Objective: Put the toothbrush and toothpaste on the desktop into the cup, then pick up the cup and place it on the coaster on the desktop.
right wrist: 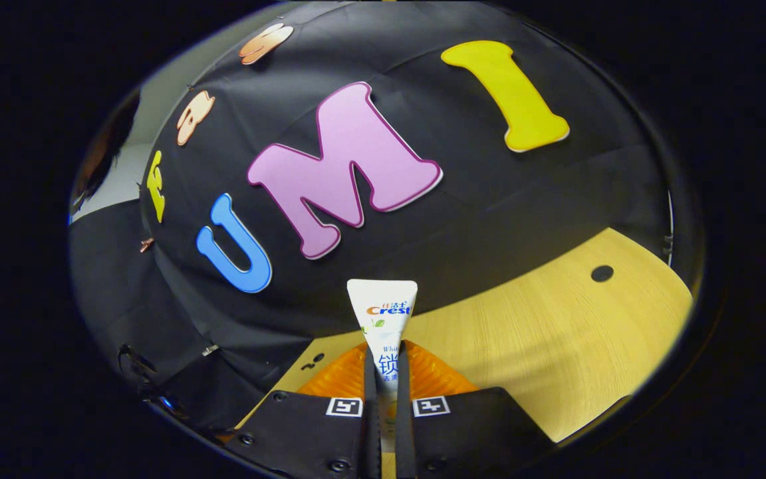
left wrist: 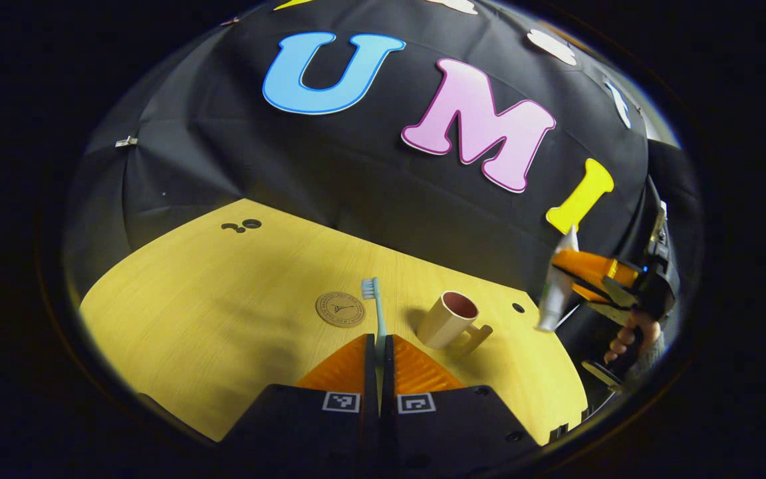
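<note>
Wooden desktop [left wrist: 210, 319] | left tongs [left wrist: 379, 356] clamp toothbrush [left wrist: 376, 313] | right tongs [right wrist: 387, 372] pinch toothpaste [right wrist: 383, 319] | cup [left wrist: 448, 320] upright

In the right gripper view, the right gripper [right wrist: 387, 379] clamps both fingers on the toothpaste [right wrist: 383, 319]. The tube stands upright between them, its flat crimped end up, raised above the desk [right wrist: 556, 346]. A small dark hole [right wrist: 602, 273] sits in the desk's far right part.
</note>
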Demonstrator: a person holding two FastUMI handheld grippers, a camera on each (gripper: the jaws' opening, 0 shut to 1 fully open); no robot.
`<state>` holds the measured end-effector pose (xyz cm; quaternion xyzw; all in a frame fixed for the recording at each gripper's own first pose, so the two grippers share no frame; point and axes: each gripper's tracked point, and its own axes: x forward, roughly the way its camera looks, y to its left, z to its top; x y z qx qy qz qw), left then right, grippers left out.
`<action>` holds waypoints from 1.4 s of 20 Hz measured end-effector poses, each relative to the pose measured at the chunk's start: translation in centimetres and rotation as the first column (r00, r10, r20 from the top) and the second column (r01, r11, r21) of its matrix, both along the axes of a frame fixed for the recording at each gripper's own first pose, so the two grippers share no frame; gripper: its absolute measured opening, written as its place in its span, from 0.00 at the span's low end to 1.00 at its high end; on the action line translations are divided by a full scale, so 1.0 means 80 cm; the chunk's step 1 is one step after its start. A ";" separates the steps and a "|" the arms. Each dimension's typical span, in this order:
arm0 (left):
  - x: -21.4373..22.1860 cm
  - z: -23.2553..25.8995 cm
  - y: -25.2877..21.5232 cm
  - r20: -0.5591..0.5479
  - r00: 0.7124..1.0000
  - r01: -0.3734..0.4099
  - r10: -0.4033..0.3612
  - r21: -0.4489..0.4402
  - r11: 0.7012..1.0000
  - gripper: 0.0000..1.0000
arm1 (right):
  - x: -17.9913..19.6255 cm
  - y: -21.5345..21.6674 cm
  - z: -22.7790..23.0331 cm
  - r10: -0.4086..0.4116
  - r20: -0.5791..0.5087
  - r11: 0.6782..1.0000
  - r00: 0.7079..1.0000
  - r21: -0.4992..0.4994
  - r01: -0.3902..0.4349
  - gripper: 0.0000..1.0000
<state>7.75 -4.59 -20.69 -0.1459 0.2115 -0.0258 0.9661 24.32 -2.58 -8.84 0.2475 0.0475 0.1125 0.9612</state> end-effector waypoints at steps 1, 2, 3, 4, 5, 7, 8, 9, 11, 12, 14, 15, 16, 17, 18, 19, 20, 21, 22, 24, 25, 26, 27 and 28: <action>-0.003 0.001 -0.004 0.007 1.000 0.004 -0.004 -0.005 1.000 0.06 | 0.018 -0.004 0.001 -0.003 0.031 1.000 1.000 -0.019 0.004 0.12; -0.008 0.003 -0.008 0.008 1.000 0.009 -0.009 -0.012 1.000 0.06 | 0.033 -0.003 0.003 -0.005 0.052 1.000 0.999 -0.024 0.007 0.12; -0.013 0.001 -0.012 0.008 1.000 0.015 -0.014 -0.017 1.000 0.06 | 0.046 -0.004 0.003 -0.008 0.070 1.000 0.998 -0.025 0.009 0.12; -0.016 0.000 -0.014 0.011 1.000 0.019 -0.019 -0.024 1.000 0.06 | 0.058 -0.004 0.001 -0.010 0.084 1.000 0.996 -0.029 0.012 0.12; -0.017 -0.001 -0.018 0.009 1.000 0.025 -0.025 -0.033 0.999 0.06 | 0.070 -0.003 -0.003 -0.012 0.094 0.999 0.995 -0.033 0.015 0.12; -0.019 -0.006 -0.022 0.007 1.000 0.029 -0.028 -0.055 0.998 0.06 | 0.092 0.004 -0.016 -0.004 0.114 0.999 0.993 -0.045 0.009 0.12; -0.020 -0.007 -0.024 0.009 1.000 0.028 -0.028 -0.064 0.998 0.06 | 0.098 0.007 -0.026 -0.001 0.117 0.998 0.993 -0.058 0.008 0.12; -0.019 -0.009 -0.024 0.011 1.000 0.029 -0.028 -0.074 0.997 0.06 | 0.105 0.011 -0.037 0.006 0.115 0.997 0.993 -0.072 0.002 0.12; -0.016 -0.012 -0.024 0.018 1.000 0.027 -0.025 -0.088 0.996 0.06 | 0.122 0.021 -0.063 0.020 0.097 0.995 0.995 -0.098 -0.010 0.12; -0.014 -0.013 -0.025 0.022 0.999 0.027 -0.025 -0.094 0.995 0.06 | 0.126 0.024 -0.074 0.030 0.088 0.994 0.996 -0.112 -0.020 0.12; -0.007 -0.013 -0.028 0.039 0.999 0.039 -0.035 -0.104 0.994 0.06 | 0.128 0.031 -0.095 0.046 0.066 0.990 0.997 -0.137 -0.037 0.12; -0.003 -0.012 -0.030 0.051 0.998 0.045 -0.040 -0.109 0.993 0.06 | 0.129 0.034 -0.104 0.050 0.055 0.988 0.997 -0.150 -0.042 0.12; 0.004 -0.008 -0.031 0.067 0.997 0.051 -0.043 -0.116 0.992 0.06 | 0.130 0.035 -0.114 0.052 0.046 0.985 0.998 -0.165 -0.044 0.12; 0.012 -0.006 -0.034 0.083 0.996 0.055 -0.045 -0.122 0.991 0.06 | 0.131 0.036 -0.122 0.050 0.036 0.983 0.998 -0.179 -0.043 0.12; 0.020 -0.001 -0.036 0.100 0.994 0.060 -0.047 -0.130 0.990 0.06 | 0.131 0.037 -0.129 0.049 0.025 0.980 0.998 -0.193 -0.043 0.12; 0.031 0.005 -0.042 0.122 0.991 0.062 -0.045 -0.143 0.988 0.06 | 0.131 0.039 -0.139 0.052 0.012 0.978 0.999 -0.205 -0.048 0.12; 0.038 0.012 -0.044 0.141 0.989 0.066 -0.044 -0.154 0.986 0.06 | 0.129 0.041 -0.144 0.053 0.001 0.976 0.999 -0.211 -0.052 0.12; 0.046 0.019 -0.046 0.161 0.986 0.068 -0.042 -0.162 0.984 0.06 | 0.127 0.044 -0.148 0.058 -0.005 0.975 0.998 -0.214 -0.058 0.13; 0.054 0.028 -0.048 0.183 0.982 0.074 -0.043 -0.168 0.983 0.06 | 0.126 0.045 -0.151 0.064 -0.015 0.975 0.998 -0.211 -0.065 0.13; 0.073 0.044 -0.055 0.230 0.972 0.088 -0.046 -0.175 0.981 0.06 | 0.122 0.054 -0.157 0.082 -0.029 0.976 0.996 -0.198 -0.086 0.13; 0.080 0.054 -0.059 0.258 0.965 0.097 -0.049 -0.180 0.979 0.06 | 0.120 0.057 -0.160 0.093 -0.037 0.976 0.995 -0.194 -0.098 0.15; 0.089 0.066 -0.062 0.285 0.957 0.107 -0.051 -0.184 0.977 0.06 | 0.117 0.060 -0.161 0.104 -0.042 0.976 0.994 -0.188 -0.110 0.16; 0.100 0.075 -0.066 0.312 0.948 0.118 -0.053 -0.192 0.974 0.06 | 0.116 0.063 -0.164 0.109 -0.048 0.976 0.993 -0.185 -0.116 0.19; 0.109 0.086 -0.069 0.340 0.939 0.125 -0.050 -0.202 0.971 0.06 | 0.114 0.060 -0.167 0.103 -0.060 0.975 0.993 -0.192 -0.113 0.22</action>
